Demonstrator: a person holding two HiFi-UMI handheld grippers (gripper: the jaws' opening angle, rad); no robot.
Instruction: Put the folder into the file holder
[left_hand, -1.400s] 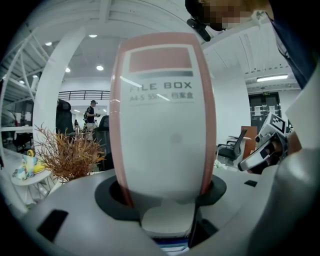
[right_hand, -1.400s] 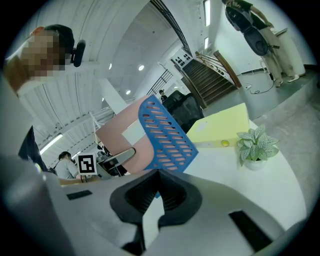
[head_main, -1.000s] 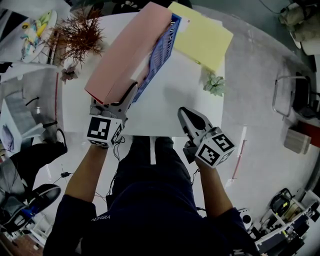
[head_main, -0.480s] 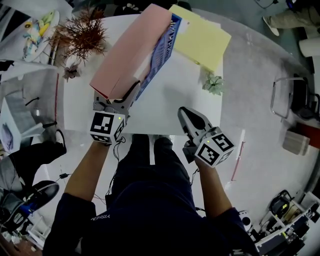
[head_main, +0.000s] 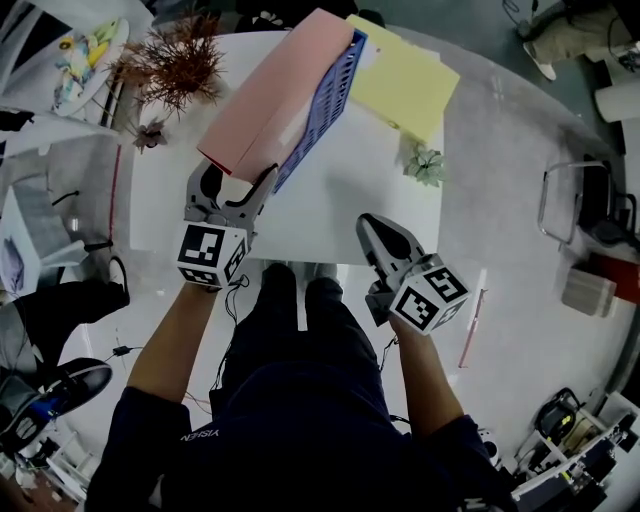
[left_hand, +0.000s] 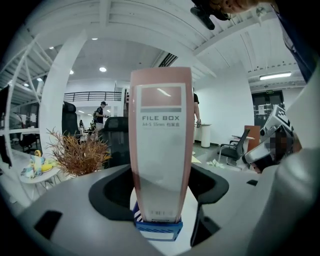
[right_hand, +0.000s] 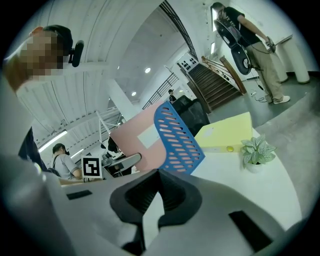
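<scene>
The pink folder (head_main: 270, 95), marked FILE BOX, stands in the blue file holder (head_main: 325, 105) on the white table (head_main: 340, 210). In the left gripper view the pink folder (left_hand: 161, 145) rises upright out of the blue holder (left_hand: 159, 231). My left gripper (head_main: 238, 176) is at the folder's near end. Its jaws have just been opening and now stand wide, with a gap on each side of the folder. My right gripper (head_main: 369, 224) hangs over the table's near edge, shut and empty, and looks at the holder (right_hand: 177, 140) from the side.
A yellow folder (head_main: 402, 75) lies flat behind the holder at the table's far right. A small green plant (head_main: 428, 163) stands near the right edge and a dried reddish plant (head_main: 175, 65) at the far left. People and chairs are around the table.
The left jaws have spread wider and drawn back, so the folder's near end now sits at their tips instead of deep between them. The right gripper has hardly moved.
</scene>
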